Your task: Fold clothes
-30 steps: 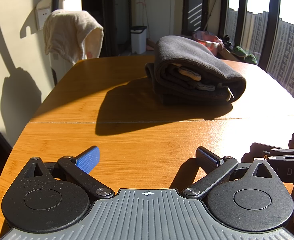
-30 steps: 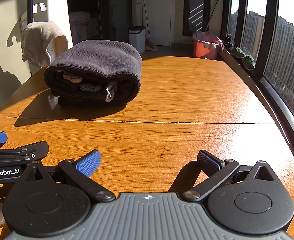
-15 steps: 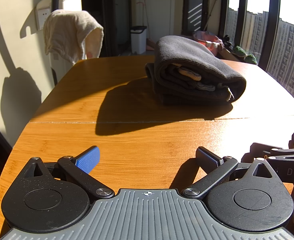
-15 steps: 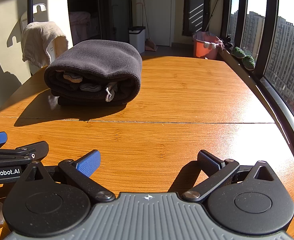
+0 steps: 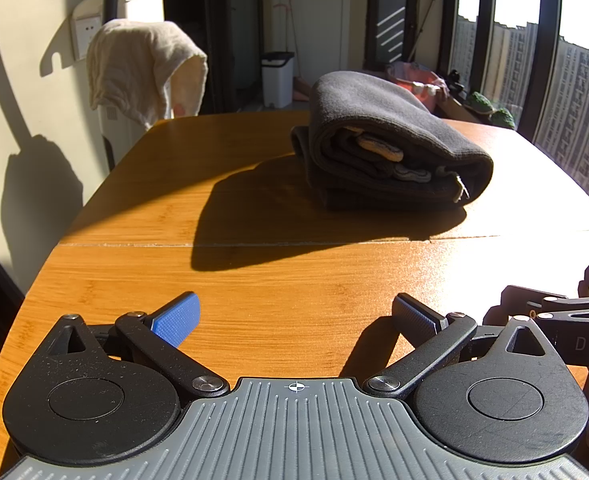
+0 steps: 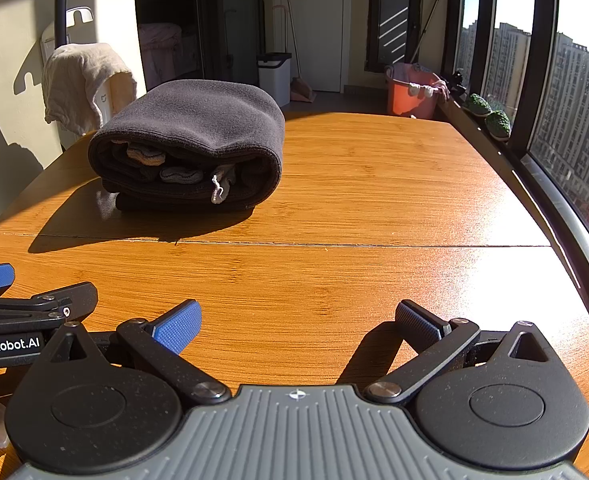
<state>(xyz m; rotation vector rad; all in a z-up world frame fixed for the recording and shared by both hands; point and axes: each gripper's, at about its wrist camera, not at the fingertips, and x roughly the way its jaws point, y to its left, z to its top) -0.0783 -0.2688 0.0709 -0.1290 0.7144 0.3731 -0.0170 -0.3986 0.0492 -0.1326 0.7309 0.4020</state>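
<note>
A dark grey garment [image 5: 390, 140] lies folded in a thick bundle on the wooden table [image 5: 254, 288], a white drawstring hanging from its open end. The right wrist view shows the same bundle [image 6: 198, 140] at the far left of the table [image 6: 374, 200]. My left gripper [image 5: 294, 316] hovers low over the near edge, open and holding nothing. My right gripper [image 6: 298, 320] sits beside it, also open and holding nothing. Both are well short of the garment. Each view catches the side of the other gripper at its edge.
A cream towel [image 5: 142, 64] hangs over a white appliance past the table's left side. A white bin [image 6: 274, 76] and an orange tub [image 6: 412, 92] stand on the floor beyond. Windows run along the right [image 6: 566, 128].
</note>
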